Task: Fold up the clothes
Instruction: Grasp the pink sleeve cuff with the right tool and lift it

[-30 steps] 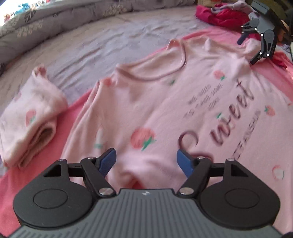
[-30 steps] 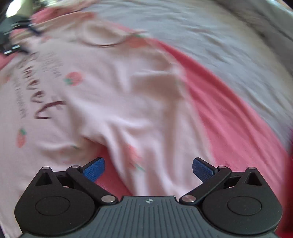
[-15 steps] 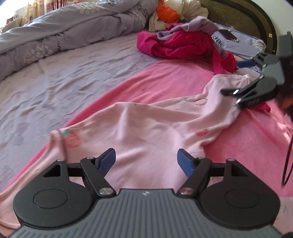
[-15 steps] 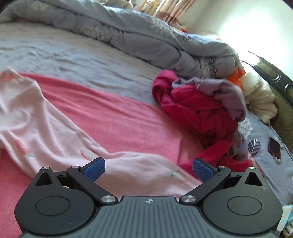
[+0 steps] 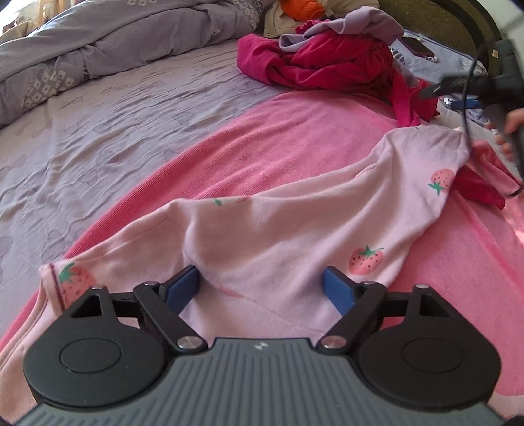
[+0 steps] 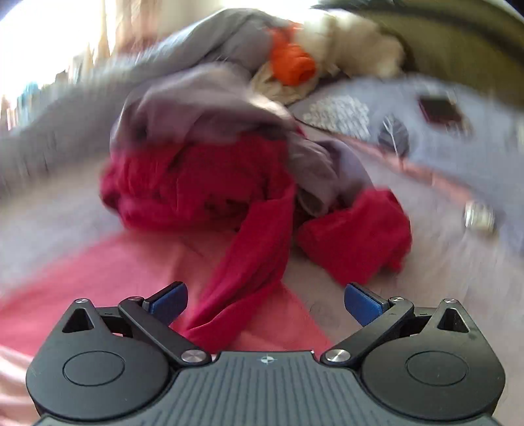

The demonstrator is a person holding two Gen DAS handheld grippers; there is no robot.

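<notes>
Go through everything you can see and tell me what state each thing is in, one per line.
Left gripper: open, over the shirt, gripping nothing.
Right gripper: open, holding nothing.
Pink strawberry shirt: folded lengthwise, rumpled, lying on the pink blanket.
Red garment: crumpled in a heap, unfolded.
Lavender garment: bunched on top of the red one.
Grey duvet: bunched up along the bed's far side.

R wrist view motion-blurred; pink top [image 5: 294, 229] lower part hidden behind left tongs [image 5: 260, 290]
</notes>
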